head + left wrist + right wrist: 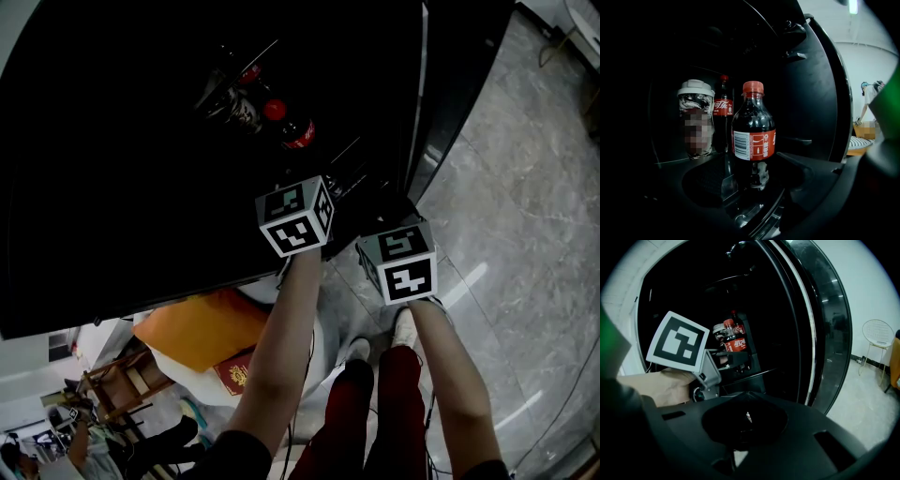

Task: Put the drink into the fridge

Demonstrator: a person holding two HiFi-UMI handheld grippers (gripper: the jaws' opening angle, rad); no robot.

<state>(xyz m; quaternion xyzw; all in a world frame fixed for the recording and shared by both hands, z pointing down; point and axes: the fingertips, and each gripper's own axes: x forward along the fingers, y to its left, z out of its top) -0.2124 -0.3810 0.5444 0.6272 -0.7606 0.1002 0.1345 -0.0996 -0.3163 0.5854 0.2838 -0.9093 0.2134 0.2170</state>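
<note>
**A:** How is the left arm posing?

**B:** The bare left forearm is reaching forward into the fridge. The left gripper is clamping the lower body of the cola bottle, one black jaw on each side. The bottle is standing upright inside, just above the shelf. I cannot tell whether its base is touching.

**A:** What is proving hard to see?

**B:** Ahead and left of the jaws, a white-lidded jar is showing a label that is blurred over. A second cola bottle is peeking out just behind the gripped one. Darkness is hiding the rest of the interior.

**A:** Materials?

**B:** The gripped bottle is showing a red cap, a red label with a barcode, and dark liquid. The shelf is gleaming like glass.

**A:** And to the right?

**B:** The right forearm is hanging outside the fridge, just beside the left gripper. The right gripper is pressing its jaws together on nothing, facing the glass door.
</note>
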